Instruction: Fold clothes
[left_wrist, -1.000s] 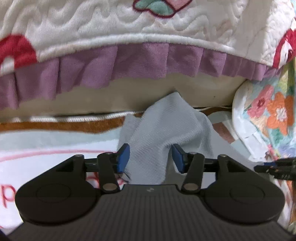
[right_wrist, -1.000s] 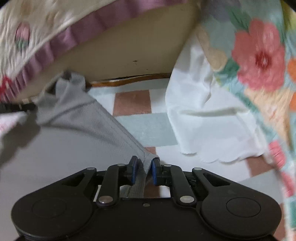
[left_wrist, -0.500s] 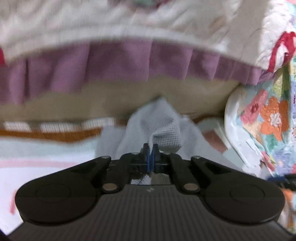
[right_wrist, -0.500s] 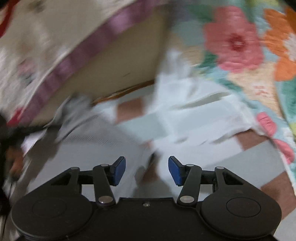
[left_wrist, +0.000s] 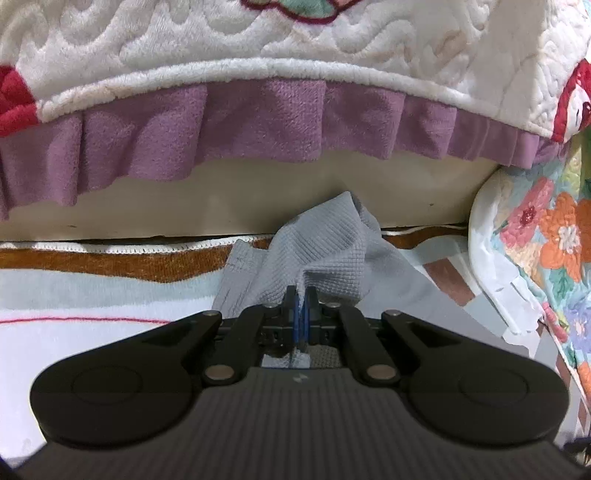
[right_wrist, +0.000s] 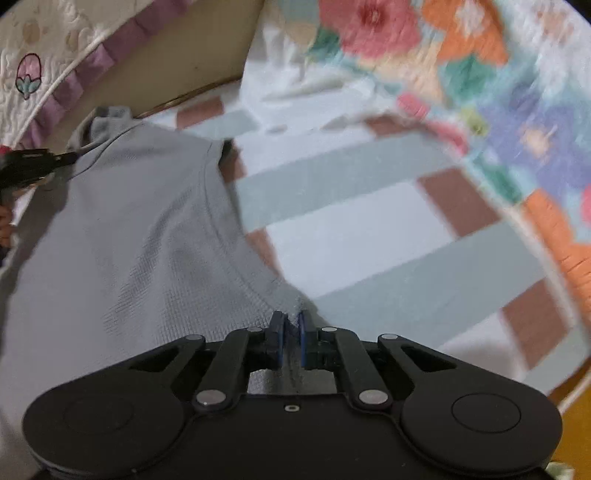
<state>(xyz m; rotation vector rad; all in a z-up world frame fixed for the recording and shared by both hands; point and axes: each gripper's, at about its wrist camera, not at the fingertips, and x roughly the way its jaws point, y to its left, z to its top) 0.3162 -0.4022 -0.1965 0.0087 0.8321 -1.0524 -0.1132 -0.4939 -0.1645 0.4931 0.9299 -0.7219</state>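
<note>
A grey waffle-knit garment (right_wrist: 140, 229) lies spread on a checked mat. In the left wrist view its far end (left_wrist: 325, 251) is bunched up near a bed base. My left gripper (left_wrist: 302, 306) is shut on a fold of this grey fabric. My right gripper (right_wrist: 290, 332) is shut on the garment's near hem edge. The left gripper also shows in the right wrist view (right_wrist: 33, 166) at the far left, at the garment's far corner.
A bed with a white quilt and purple ruffle (left_wrist: 258, 122) stands right behind the garment. A floral quilt (right_wrist: 461, 74) and a white cloth (right_wrist: 295, 74) lie to the right. The checked mat (right_wrist: 369, 229) extends right of the garment.
My left gripper closed on the grey fabric. My right gripper let go of the hem, opened, moved along the edge and shut on it again.
</note>
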